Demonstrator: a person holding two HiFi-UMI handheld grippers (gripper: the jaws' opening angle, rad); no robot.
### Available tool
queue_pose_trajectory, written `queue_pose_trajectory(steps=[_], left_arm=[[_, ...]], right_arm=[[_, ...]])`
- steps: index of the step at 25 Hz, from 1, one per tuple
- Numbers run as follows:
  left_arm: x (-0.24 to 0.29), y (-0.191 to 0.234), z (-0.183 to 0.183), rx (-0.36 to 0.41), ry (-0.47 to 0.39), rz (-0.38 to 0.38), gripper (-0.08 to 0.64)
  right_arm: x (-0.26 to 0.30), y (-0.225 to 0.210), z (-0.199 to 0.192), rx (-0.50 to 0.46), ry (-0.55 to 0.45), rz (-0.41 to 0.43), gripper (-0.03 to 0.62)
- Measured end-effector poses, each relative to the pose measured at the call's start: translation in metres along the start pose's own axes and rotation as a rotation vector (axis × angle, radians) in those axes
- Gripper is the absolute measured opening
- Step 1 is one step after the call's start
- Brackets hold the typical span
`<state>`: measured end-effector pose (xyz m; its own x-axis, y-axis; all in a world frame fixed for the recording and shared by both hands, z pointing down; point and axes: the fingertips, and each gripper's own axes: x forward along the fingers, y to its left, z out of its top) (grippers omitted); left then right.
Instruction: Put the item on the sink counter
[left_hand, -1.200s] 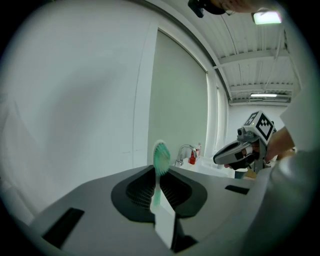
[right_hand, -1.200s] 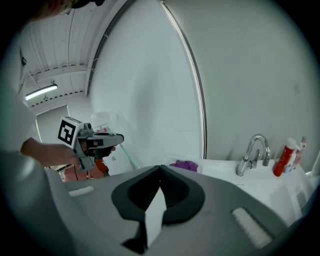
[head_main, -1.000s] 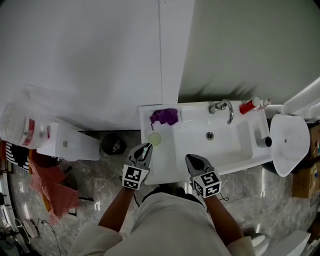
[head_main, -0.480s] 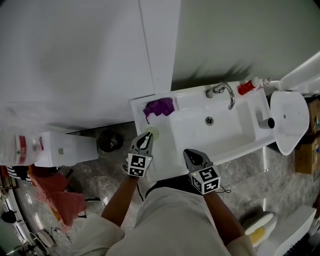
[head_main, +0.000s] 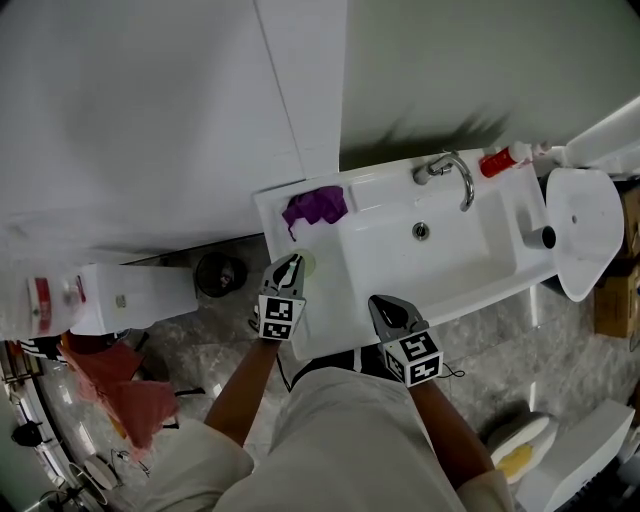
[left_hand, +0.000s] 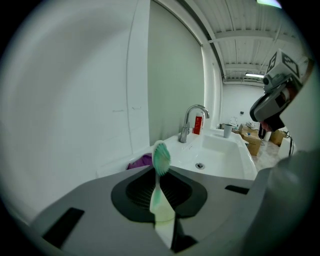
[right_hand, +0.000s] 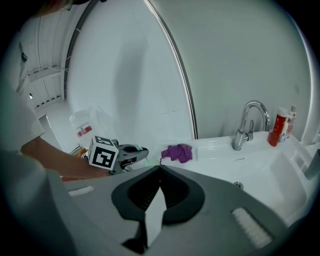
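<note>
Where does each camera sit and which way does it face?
Head view: on the person's head, steeply down on the sink counter; left gripper, right gripper, forearms show.
Left gripper view: on it, past its toothbrush toward the faucet; right gripper shows.
Right gripper view: on it, toward the purple cloth; left gripper shows.
Shared: the faucet.

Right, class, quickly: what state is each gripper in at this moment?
Left gripper: shut on the green brush.
Right gripper: shut, holding nothing.
</note>
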<state>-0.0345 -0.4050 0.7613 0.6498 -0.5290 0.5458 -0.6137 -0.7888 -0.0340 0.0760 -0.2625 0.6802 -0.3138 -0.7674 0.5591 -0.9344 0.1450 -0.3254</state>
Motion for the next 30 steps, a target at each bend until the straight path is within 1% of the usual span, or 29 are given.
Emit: queue_pose_trajectory(steps=[6,9,17,21,25,30], left_arm=[[0.013,0.000,-0.010,0.006,0.018,0.010,0.032],[0.016,-0.002,-0.021,0.005,0.042,0.010,0.032],[0.015,-0.005,-0.023,0.018,0.043,0.015,0.038],[0.013,-0.008,-0.022,0.020,0.050,0.007,0.091],[0.010,-0.011,-0.025,0.022,0.055,-0.004,0.116],[0.007,-0.016,-0.028,0.022,0.057,-0.020,0.174]], right_arm=[[0.007,-0.005,0.008,-0.007,0.005,0.013,0.011],[0.008,-0.007,0.009,-0.007,0.008,0.015,0.011],[0.009,-0.010,0.006,-0.008,0.016,0.016,0.011],[0.007,-0.009,0.006,-0.009,0.017,0.014,0.011],[0.005,-0.006,0.004,-0.011,0.015,0.012,0.011],[0.002,-0.002,0.001,-0.013,0.014,0.008,0.011]])
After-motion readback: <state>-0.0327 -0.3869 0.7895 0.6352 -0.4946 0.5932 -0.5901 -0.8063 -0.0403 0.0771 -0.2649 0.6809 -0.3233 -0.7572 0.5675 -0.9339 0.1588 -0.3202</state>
